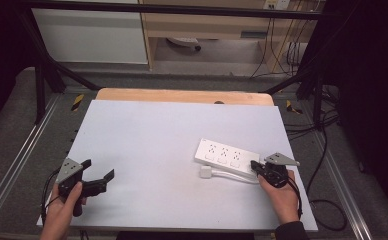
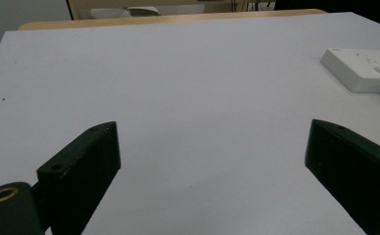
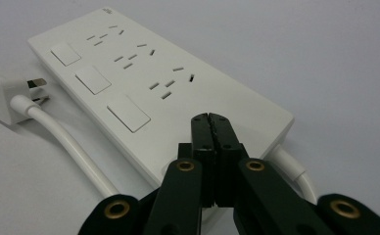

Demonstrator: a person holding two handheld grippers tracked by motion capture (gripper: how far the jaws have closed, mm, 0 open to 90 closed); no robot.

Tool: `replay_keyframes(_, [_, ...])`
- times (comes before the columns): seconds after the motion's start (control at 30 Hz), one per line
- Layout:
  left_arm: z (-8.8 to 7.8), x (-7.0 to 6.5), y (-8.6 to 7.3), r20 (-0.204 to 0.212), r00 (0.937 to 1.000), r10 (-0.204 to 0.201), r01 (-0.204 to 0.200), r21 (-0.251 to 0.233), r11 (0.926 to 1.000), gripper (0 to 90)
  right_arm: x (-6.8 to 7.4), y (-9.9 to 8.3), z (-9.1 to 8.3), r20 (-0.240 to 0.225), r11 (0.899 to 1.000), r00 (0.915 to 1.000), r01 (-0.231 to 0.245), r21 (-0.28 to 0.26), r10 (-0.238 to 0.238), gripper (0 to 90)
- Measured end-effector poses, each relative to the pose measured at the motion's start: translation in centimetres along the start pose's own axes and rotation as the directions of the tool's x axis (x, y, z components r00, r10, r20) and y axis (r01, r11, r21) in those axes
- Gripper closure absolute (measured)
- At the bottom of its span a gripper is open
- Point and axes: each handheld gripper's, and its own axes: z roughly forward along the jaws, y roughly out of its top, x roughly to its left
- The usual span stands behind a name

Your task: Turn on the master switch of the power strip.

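A white power strip (image 1: 226,156) (image 3: 149,88) (image 2: 362,68) with three switches lies on the right part of the white table (image 1: 157,145). Its white cable (image 1: 232,175) (image 3: 70,142) runs along its near side to a white plug (image 1: 205,172) (image 3: 2,95) lying beside it. My right gripper (image 1: 255,165) (image 3: 210,120) is shut with nothing between its jaws, its tips just over the strip's near end. At the table's front left my left gripper (image 1: 99,172) (image 2: 210,147) is open and holds nothing.
A wooden board edge (image 1: 182,96) shows behind the white top. Black frame legs (image 1: 42,75) stand at both sides, and cables (image 1: 327,150) trail on the floor to the right. The table's right edge runs close to my right hand (image 1: 282,197).
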Motion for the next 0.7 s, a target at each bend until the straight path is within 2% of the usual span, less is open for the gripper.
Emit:
replay_keyframes(0.2, [0.00,-0.02,0.00,-0.001,1.0000,0.000,0.000,0.000,1.0000,6.4,0.23,-0.03,0.06,0.005,1.000,0.9999,0.013,0.011,-0.013,90.0])
replay_keyframes(0.7, [-0.01,-0.03,0.00,-0.002,1.0000,0.001,-0.001,0.002,1.0000,6.5,0.31,-0.04,0.06,0.005,1.000,0.9999,0.011,0.012,-0.011,90.0])
